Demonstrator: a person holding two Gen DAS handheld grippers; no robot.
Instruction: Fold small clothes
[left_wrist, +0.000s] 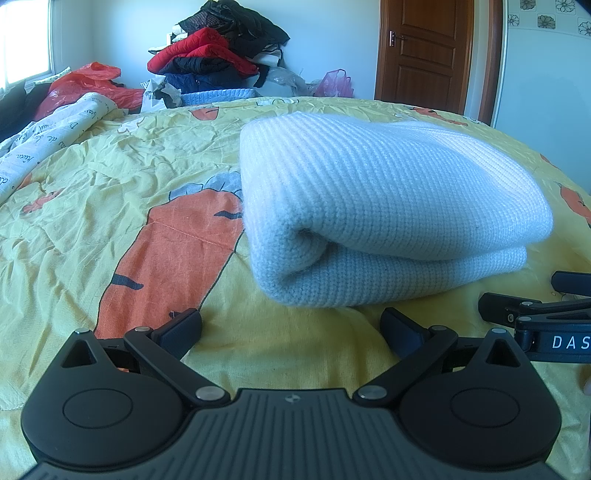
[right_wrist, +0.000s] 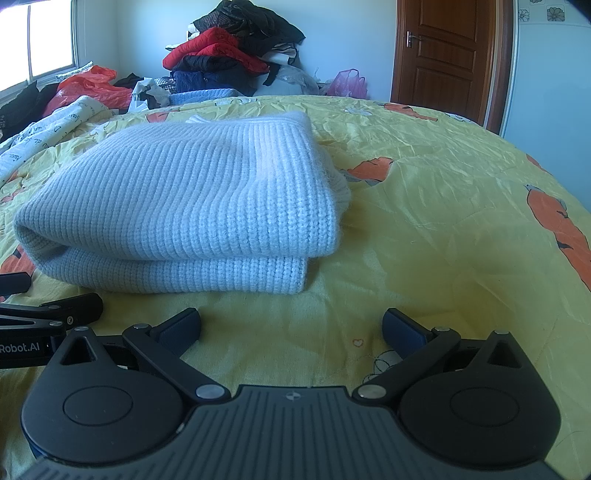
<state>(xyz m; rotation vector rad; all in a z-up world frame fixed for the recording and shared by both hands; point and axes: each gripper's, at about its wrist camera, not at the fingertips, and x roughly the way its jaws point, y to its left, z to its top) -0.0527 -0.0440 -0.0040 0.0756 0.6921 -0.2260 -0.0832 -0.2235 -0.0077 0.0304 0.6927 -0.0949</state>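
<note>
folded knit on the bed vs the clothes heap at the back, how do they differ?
The pale blue ribbed knit garment is one piece, folded into flat layers; the heap of red, black and navy clothes is many pieces, crumpled and unfolded. The knit lies on the yellow carrot-print bedsheet, just ahead of both open grippers; the heap sits beyond the bed's far edge, by the wall. The knit is one light colour; the heap is mixed and mostly dark. Both are clothing.

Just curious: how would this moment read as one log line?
sweater: folded, on bed | left gripper: open, empty | right gripper: open, empty
</note>
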